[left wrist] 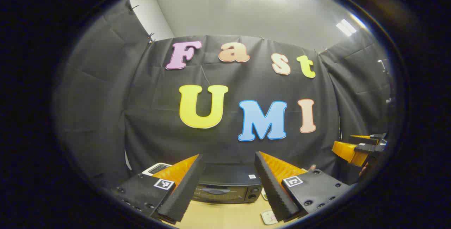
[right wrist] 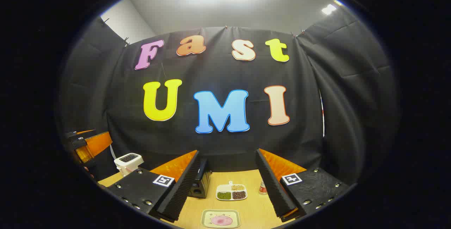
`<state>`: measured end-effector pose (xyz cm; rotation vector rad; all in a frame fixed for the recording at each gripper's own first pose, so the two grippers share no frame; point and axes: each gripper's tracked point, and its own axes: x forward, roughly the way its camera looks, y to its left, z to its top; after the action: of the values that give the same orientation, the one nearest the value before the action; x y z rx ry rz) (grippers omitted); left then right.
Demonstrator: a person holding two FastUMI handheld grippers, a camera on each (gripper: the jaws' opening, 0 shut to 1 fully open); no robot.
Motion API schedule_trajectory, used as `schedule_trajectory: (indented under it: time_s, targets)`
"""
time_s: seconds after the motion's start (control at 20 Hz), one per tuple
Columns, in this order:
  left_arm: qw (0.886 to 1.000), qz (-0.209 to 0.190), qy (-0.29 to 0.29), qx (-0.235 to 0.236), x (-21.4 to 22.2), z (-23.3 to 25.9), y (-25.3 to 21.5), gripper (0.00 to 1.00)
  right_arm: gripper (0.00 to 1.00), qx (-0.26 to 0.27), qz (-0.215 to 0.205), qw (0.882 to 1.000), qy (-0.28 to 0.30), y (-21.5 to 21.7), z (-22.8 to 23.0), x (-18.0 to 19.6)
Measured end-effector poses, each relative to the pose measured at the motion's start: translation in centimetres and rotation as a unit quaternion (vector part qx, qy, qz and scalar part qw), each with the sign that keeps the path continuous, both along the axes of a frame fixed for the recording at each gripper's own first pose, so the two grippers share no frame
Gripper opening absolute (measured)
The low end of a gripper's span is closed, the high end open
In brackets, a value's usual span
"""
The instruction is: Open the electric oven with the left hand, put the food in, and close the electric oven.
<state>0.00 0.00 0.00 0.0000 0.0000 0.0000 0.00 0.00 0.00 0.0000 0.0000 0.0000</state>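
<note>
A black electric oven (left wrist: pixel 225 185) stands on the wooden table straight ahead in the left gripper view, its door closed, with a handle across the front and knobs on the right. My left gripper (left wrist: pixel 228 155) hangs open above and short of it, holding nothing. In the right gripper view, a square plate with a pink round piece of food (right wrist: pixel 221 219) lies near the table's front, and the oven's side (right wrist: pixel 201 183) peeks out behind the left finger. My right gripper (right wrist: pixel 227 151) is open and empty above the table. The left gripper (right wrist: pixel 90 144) shows at the far left.
A white toaster (right wrist: pixel 128 162) stands to the left of the oven. A divided dish of beans (right wrist: pixel 231 192) and a small bottle (right wrist: pixel 262 187) sit behind the plate. The right gripper (left wrist: pixel 356 149) shows at the right edge of the left gripper view. Black cloth walls enclose the table (right wrist: pixel 250 208).
</note>
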Motion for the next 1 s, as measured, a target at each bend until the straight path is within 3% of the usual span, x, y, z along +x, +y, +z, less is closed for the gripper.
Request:
schedule_trajectory:
  time_s: [0.15, 0.3, 0.35, 0.7, 0.9, 1.0]
  targets:
    - [1.0, -0.006, 0.002, -0.005, 0.4, -0.3, -0.1, 1.0, 0.95, 0.002, 0.001, 1.0, 0.001, 0.1, -0.2, 0.1]
    - [1.0, -0.012, 0.005, -0.008, 1.1, -0.6, -0.4, 0.91, 0.95, -0.002, -0.001, 1.0, 0.0, 0.1, -0.2, 0.4]
    - [1.0, -0.014, 0.008, -0.008, 1.3, -0.8, -0.4, 1.0, 0.95, -0.003, -0.002, 1.0, 0.001, 0.0, -0.3, 0.4]
    - [0.999, -0.023, 0.032, -0.015, 3.3, -3.3, 0.2, 1.0, 0.95, -0.001, -0.014, 1.0, 0.011, -0.4, -1.1, 1.0]
    - [0.996, -0.023, 0.08, -0.019, 5.5, -6.9, 0.8, 0.97, 0.95, -0.002, -0.019, 1.0, 0.022, -0.7, -2.0, 1.5]
    - [0.994, -0.022, 0.107, -0.019, 6.9, -8.9, 1.3, 1.0, 0.96, 0.0, -0.024, 0.999, 0.031, -1.0, -2.7, 1.8]
